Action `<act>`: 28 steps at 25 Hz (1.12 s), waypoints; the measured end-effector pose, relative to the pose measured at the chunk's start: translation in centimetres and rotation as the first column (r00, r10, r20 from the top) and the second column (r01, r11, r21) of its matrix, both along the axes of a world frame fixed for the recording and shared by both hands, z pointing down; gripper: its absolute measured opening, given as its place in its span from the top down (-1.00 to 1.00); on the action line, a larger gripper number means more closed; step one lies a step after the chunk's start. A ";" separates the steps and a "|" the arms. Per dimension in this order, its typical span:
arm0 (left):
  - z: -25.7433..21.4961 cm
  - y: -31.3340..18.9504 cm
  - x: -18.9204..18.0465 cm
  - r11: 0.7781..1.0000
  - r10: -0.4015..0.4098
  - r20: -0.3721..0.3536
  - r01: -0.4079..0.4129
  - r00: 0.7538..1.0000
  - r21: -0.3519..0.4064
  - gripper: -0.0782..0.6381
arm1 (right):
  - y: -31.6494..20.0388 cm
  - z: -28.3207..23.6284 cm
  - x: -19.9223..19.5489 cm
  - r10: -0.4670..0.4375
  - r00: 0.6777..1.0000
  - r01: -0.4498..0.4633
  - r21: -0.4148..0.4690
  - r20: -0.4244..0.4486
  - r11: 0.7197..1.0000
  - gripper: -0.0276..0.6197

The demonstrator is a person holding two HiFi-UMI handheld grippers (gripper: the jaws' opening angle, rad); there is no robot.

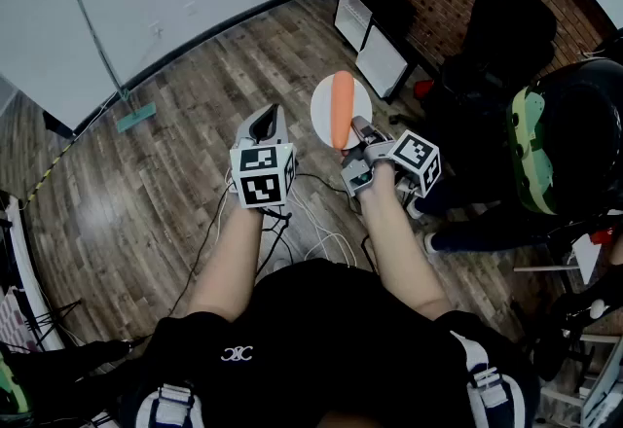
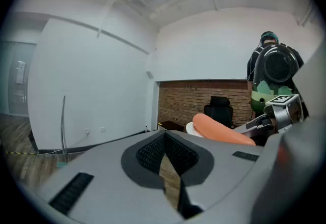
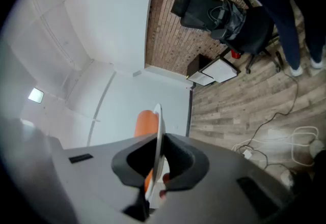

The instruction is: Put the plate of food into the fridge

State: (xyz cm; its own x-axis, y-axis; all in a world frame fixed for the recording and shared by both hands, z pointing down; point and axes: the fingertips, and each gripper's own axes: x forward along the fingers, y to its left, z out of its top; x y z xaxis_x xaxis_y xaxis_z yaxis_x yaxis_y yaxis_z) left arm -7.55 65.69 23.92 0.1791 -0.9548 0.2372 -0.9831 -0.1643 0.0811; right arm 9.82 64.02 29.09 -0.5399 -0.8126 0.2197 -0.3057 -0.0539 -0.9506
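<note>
Thin round plate (image 1: pixel 320 111), smooth oblong orange food (image 1: pixel 342 110)

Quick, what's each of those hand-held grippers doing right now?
Left hand-held gripper: closed, holding nothing.
Right hand-held gripper: closed on the rim of the white plate, which carries orange food.

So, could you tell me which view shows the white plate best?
The head view: nearly the whole round plate shows, orange food across it. The right gripper view shows it edge-on between the fingers; the left gripper view, only a sliver behind the food.
</note>
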 end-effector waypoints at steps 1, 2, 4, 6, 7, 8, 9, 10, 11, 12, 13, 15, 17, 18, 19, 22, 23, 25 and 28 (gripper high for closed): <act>-0.3 0.2 -0.3 1.000 0.001 0.006 -0.001 1.000 0.005 0.79 | 0.2 -0.1 -0.4 0.004 1.000 -0.004 -0.002 0.006 1.000 0.80; -0.5 0.4 -0.6 1.000 0.003 0.011 -0.003 1.000 0.011 0.79 | 0.3 -0.3 -0.7 0.008 1.000 -0.008 -0.004 0.012 1.000 0.80; -0.8 0.8 -1.4 1.000 0.006 0.017 -0.007 1.000 0.021 0.79 | 0.7 -0.4 -1.5 0.018 1.000 -0.018 -0.003 0.019 1.000 0.80; -0.9 1.1 -2.2 0.999 0.011 0.017 -0.012 1.000 0.030 0.79 | 1.0 -0.4 -2.2 0.033 0.999 -0.033 0.001 0.023 0.999 0.80; -0.9 1.2 -2.6 0.999 0.014 0.016 -0.015 1.000 0.033 0.79 | 1.1 -0.3 -2.5 0.042 0.999 -0.042 0.001 0.027 0.999 0.79; -0.8 1.3 -2.9 0.999 0.017 0.014 -0.018 1.000 0.034 0.79 | 1.2 -0.3 -2.8 0.051 0.998 -0.051 0.000 0.032 0.999 0.78; -0.7 1.4 -3.3 0.999 0.022 0.012 -0.022 1.000 0.034 0.79 | 1.3 -0.2 -3.2 0.060 0.998 -0.060 -0.003 0.037 0.998 0.78; -0.6 1.7 -3.7 0.999 0.027 0.010 -0.028 1.000 0.032 0.79 | 1.5 -0.1 -3.5 0.068 0.997 -0.068 -0.007 0.044 0.998 0.78; -0.4 1.9 -4.2 0.999 0.034 0.008 -0.034 0.999 0.029 0.79 | 1.8 0.1 -3.9 0.075 0.996 -0.075 -0.011 0.051 0.997 0.78; -0.1 2.2 -4.6 0.999 0.040 0.006 -0.040 0.999 0.024 0.79 | 2.1 0.3 -4.3 0.082 0.995 -0.081 -0.014 0.055 0.997 0.78; 0.2 2.5 -5.0 0.999 0.045 0.003 -0.045 0.999 0.018 0.79 | 2.4 0.4 -4.6 0.086 0.995 -0.085 -0.015 0.057 0.996 0.78; 0.7 2.6 -5.9 0.999 0.050 -0.006 -0.050 0.999 0.006 0.79 | 2.6 0.6 -5.2 0.091 0.994 -0.091 -0.013 0.052 0.996 0.78; 1.2 2.5 -6.4 0.999 0.054 -0.022 -0.054 0.998 -0.006 0.79 | 2.7 0.7 -5.5 0.098 0.994 -0.097 -0.019 0.051 0.995 0.78; 1.3 2.4 -6.5 0.998 0.058 -0.028 -0.058 0.998 -0.010 0.79 | 2.7 0.8 -5.5 0.102 0.993 -0.101 -0.024 0.053 0.995 0.77; 1.5 2.3 -6.6 0.998 0.062 -0.029 -0.062 0.998 -0.013 0.79 | 2.6 0.9 -5.5 0.107 0.993 -0.105 -0.029 0.054 0.994 0.76; 1.9 1.5 -6.6 0.997 0.075 -0.026 -0.075 0.997 -0.020 0.79 | 1.9 1.3 -5.4 0.119 0.991 -0.118 -0.037 0.053 0.992 0.76; 2.0 1.1 -6.6 0.996 0.080 -0.026 -0.080 0.996 -0.024 0.79 | 1.5 1.4 -5.3 0.122 0.991 -0.120 -0.038 0.053 0.992 0.76; 2.3 0.0 -6.3 0.996 0.089 -0.020 -0.090 0.996 -0.030 0.79 | 0.4 1.5 -5.1 0.127 0.990 -0.125 -0.041 0.056 0.991 0.77; 2.9 -2.2 -5.7 0.995 0.096 -0.006 -0.096 0.995 -0.042 0.79 | -1.8 1.7 -4.5 0.135 0.989 -0.132 -0.044 0.063 0.990 0.77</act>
State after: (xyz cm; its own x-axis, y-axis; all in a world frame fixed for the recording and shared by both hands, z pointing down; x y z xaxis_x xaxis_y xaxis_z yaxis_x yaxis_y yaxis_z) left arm -13.29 63.46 26.82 0.2703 -0.9225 0.2757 -0.9626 -0.2542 0.0935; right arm 5.28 62.25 30.78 -0.4417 -0.8696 0.2206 -0.2298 -0.1281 -0.9648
